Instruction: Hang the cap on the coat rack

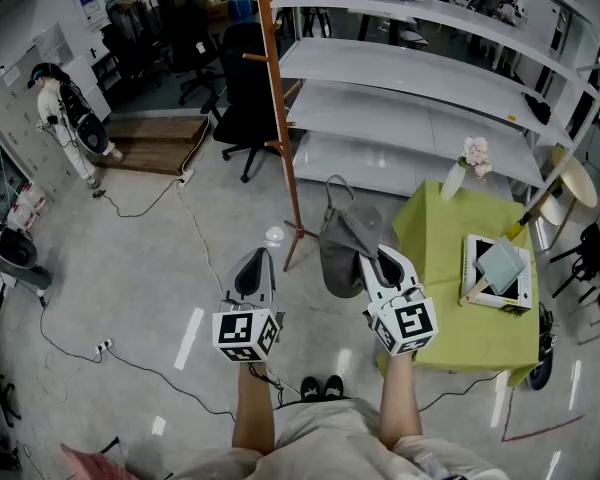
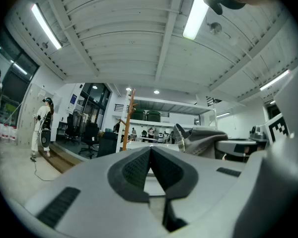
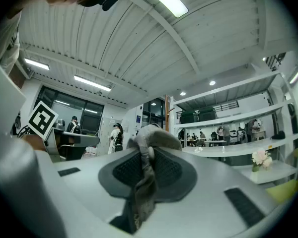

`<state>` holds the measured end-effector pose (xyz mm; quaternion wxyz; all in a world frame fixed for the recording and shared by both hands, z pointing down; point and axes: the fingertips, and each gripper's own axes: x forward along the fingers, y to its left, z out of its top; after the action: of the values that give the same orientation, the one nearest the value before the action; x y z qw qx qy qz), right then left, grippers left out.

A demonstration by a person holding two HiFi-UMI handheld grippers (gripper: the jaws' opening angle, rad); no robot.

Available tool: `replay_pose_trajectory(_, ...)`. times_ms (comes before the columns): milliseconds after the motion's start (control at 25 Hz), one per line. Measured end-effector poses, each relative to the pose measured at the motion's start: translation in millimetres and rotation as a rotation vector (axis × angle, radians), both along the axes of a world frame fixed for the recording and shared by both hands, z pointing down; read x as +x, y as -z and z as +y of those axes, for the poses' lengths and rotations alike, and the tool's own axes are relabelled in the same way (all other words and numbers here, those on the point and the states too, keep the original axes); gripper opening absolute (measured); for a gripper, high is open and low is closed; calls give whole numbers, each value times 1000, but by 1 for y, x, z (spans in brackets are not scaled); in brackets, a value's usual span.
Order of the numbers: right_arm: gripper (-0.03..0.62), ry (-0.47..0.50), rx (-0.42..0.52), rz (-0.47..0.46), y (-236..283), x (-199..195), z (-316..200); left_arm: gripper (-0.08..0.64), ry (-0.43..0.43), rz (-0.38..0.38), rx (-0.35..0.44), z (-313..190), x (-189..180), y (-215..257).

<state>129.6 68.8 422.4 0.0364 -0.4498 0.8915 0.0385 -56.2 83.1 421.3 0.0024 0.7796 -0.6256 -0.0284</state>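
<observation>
Both jaw pairs point level: right gripper pinches the cap ready for the coat rack; left gripper closed, empty.

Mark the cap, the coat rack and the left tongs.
cap (image 1: 342,240), head view, on its hanging grey fabric.
coat rack (image 1: 281,118), head view, on the upright wooden pole.
left tongs (image 2: 150,151), left gripper view, where the closed tips meet.
</observation>
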Motion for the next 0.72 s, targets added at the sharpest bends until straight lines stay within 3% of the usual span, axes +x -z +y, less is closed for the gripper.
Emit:
replay_pose_trajectory(480, 49, -8, -16, -11, -2, 11, -1, 8, -5, 5, -5, -2, 13, -1)
replay_pose_trajectory(720, 49, 11, 0, -26, 0, 19, -2, 8, 44, -2, -6, -1, 1, -2)
